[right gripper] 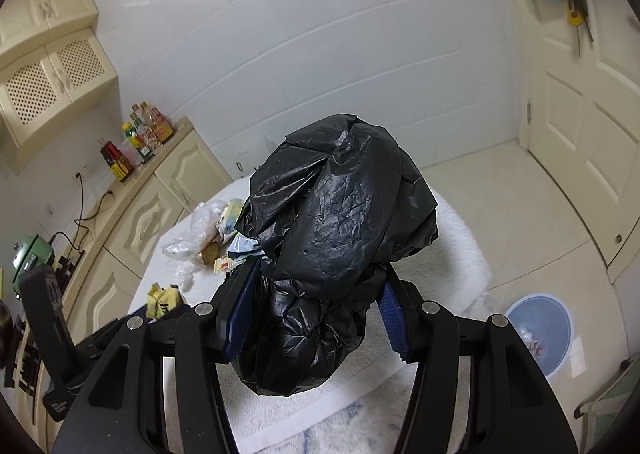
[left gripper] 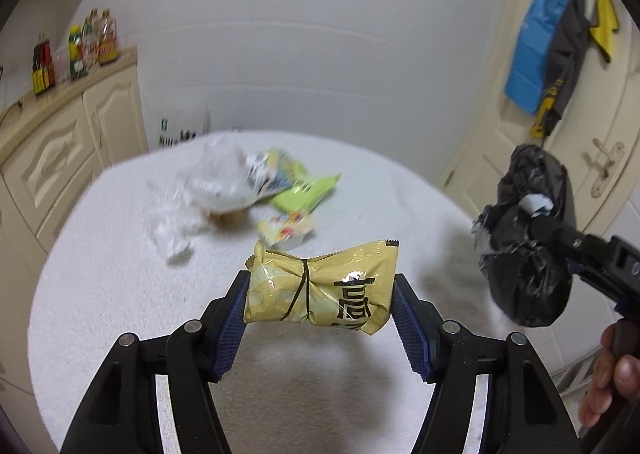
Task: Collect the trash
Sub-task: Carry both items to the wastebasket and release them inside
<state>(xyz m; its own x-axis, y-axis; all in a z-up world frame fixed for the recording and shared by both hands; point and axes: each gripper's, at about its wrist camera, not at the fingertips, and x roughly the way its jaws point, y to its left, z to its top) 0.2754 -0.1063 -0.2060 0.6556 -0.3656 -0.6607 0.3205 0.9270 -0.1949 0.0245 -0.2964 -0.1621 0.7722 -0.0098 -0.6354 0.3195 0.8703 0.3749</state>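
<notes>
My left gripper (left gripper: pixel 320 286) is shut on a crumpled yellow snack wrapper (left gripper: pixel 320 288), lifted above the white round table (left gripper: pixel 100 294). In the right wrist view my right gripper (right gripper: pixel 316 286) is shut on a bunched black trash bag (right gripper: pixel 340 222), held over the table (right gripper: pixel 460 250). That same black bag (left gripper: pixel 524 254) and the right gripper (left gripper: pixel 536 220) show at the right edge of the left wrist view, with a hand (left gripper: pixel 612 382) below. More trash lies on the table: clear plastic (left gripper: pixel 200 194), green and yellow wrappers (left gripper: pixel 304 190), a small wrapper (left gripper: pixel 286 228).
Cream cabinets (left gripper: pixel 60 150) with bottles (left gripper: pixel 84 46) on the counter run along the left. A cream door (right gripper: pixel 580 142) stands at the right. A blue bin (right gripper: pixel 540 334) with scraps sits on the floor right of the table. The other handle (right gripper: pixel 52 326) shows at lower left.
</notes>
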